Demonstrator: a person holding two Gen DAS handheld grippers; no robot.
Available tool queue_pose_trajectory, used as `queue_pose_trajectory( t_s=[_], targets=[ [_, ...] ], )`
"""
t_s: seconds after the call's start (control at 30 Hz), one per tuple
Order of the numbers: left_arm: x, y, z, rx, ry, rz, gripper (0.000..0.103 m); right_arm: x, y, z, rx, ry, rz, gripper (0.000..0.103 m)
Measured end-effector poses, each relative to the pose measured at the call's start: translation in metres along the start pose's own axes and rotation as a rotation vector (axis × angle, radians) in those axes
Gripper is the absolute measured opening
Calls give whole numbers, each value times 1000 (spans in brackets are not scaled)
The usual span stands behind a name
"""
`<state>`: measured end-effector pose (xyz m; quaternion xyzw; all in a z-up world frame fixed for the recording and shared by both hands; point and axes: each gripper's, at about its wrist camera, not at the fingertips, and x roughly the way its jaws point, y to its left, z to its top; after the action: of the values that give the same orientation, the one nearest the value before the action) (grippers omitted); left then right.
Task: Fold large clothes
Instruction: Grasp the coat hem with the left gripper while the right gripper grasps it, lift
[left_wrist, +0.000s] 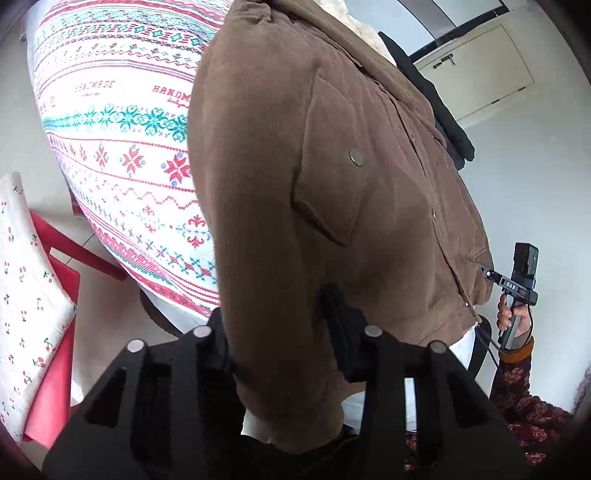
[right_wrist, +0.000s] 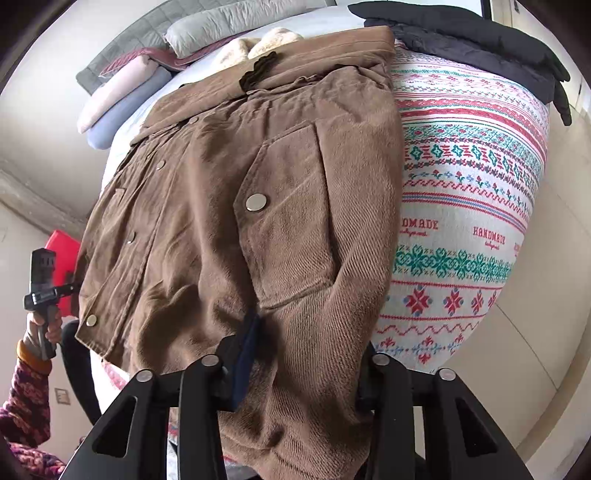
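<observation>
Brown corduroy jacket (right_wrist: 229, 206) lies front-up on a bed, over a patterned bedspread (right_wrist: 469, 206) with red and green knit-style bands and the word HANDMADE. Snap buttons run down the placket; a flap pocket (right_wrist: 284, 206) with a metal snap sits mid-chest. Both sleeves look folded in over the front. Left gripper (left_wrist: 280, 332), seen from its own camera, has its jaws drawn in on the near edge of the jacket's sleeve-side bulk, brown cloth packed between the fingers, one dark pad (left_wrist: 343, 325) pressed into the fabric. Right gripper (right_wrist: 295, 354) likewise narrowed on the hem-end cloth on its side, a dark pad (right_wrist: 247, 354) against the corduroy and fabric bunched between the fingers. No earlier view to compare. In the left view the right gripper's handle shows at the far hem corner, held by a hand (left_wrist: 511, 315) with a patterned knit sleeve (left_wrist: 524, 398); the right view shows the mirror case, the left handle in a hand (right_wrist: 44, 328) at the opposite corner. At the bed's far end: folded black garment (right_wrist: 480, 48), a pale fleecy item (right_wrist: 258, 44), a grey pillow (right_wrist: 236, 22) and rolled pink and blue bedding (right_wrist: 122, 96). Red chair (left_wrist: 59, 280) with a cherry-print cloth (left_wrist: 26, 295) stands beside the bed. White cabinet door (left_wrist: 476, 62) behind.
</observation>
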<state>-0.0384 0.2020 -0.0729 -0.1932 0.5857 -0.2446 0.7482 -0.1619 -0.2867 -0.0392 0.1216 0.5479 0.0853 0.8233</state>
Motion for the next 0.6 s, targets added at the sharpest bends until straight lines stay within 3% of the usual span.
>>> queue_pose_trajectory(
  t_s=[0.03,0.07,0.17,0.27,0.4,0.6],
  targets=[
    [-5,0,-1,-50,-10,-11,19,-2,5,-3,-17,-6,-15,23],
    [-11,-4,-1,-69,-30,-7,18,-4,12,-7,-50,-14,-62,21],
    [-23,-31,-6,14,-87,87,18,-9,51,-22,-210,-34,-271,21],
    [-20,-51,-7,91,-89,192,18,-9,72,-29,-293,-35,-386,21],
    [-16,-57,-6,117,-74,263,18,-12,76,-35,-298,-19,-418,21],
    [-18,-59,-6,145,-68,292,18,-20,72,-44,-301,-18,-419,21]
  ],
)
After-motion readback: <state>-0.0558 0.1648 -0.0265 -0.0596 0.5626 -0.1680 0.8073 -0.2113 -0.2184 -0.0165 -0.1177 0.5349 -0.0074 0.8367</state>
